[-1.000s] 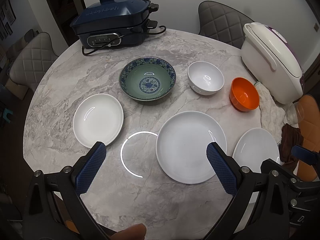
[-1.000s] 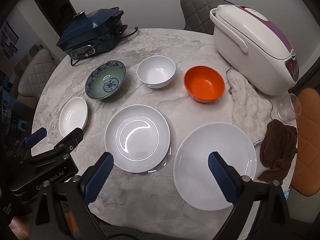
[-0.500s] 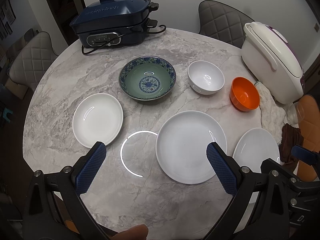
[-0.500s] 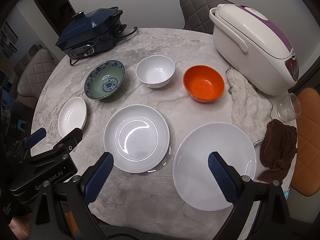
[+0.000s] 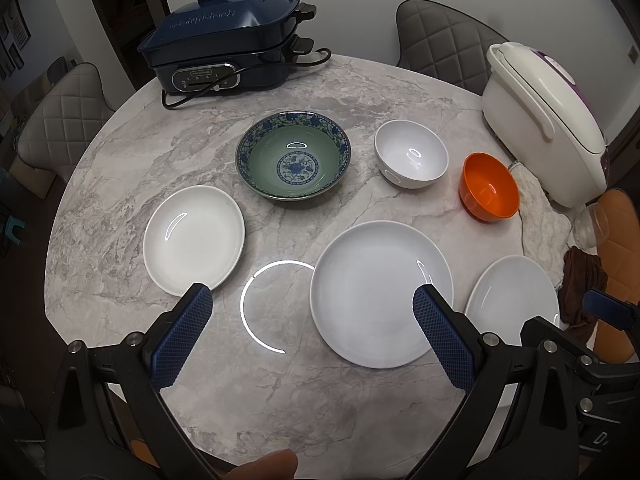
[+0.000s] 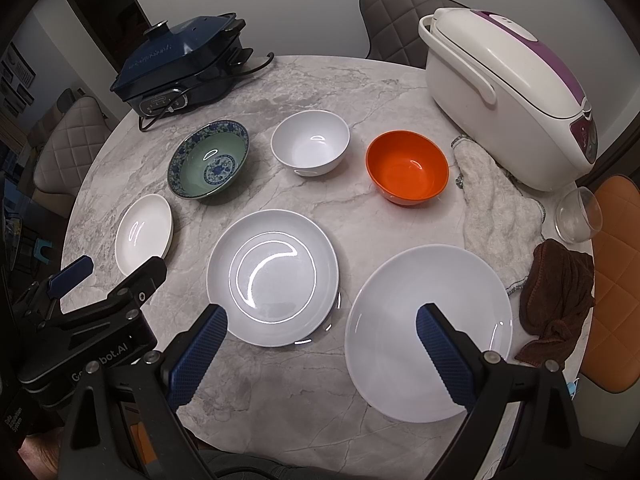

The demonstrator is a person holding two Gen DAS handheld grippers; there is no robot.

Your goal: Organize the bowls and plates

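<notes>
I hold both claws wide apart and empty above the surface [image 5: 280,380]: left claw [image 5: 312,312] hovers beside the middle plate [image 5: 372,292], right claw [image 6: 320,332] between it and the big plate [image 6: 420,320]; bowls sit beyond.

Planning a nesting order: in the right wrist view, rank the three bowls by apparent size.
1. Patterned green bowl and orange bowl: rims look alike, unranked.
2. White bowl: slightly smaller, though farther from the camera.
</notes>
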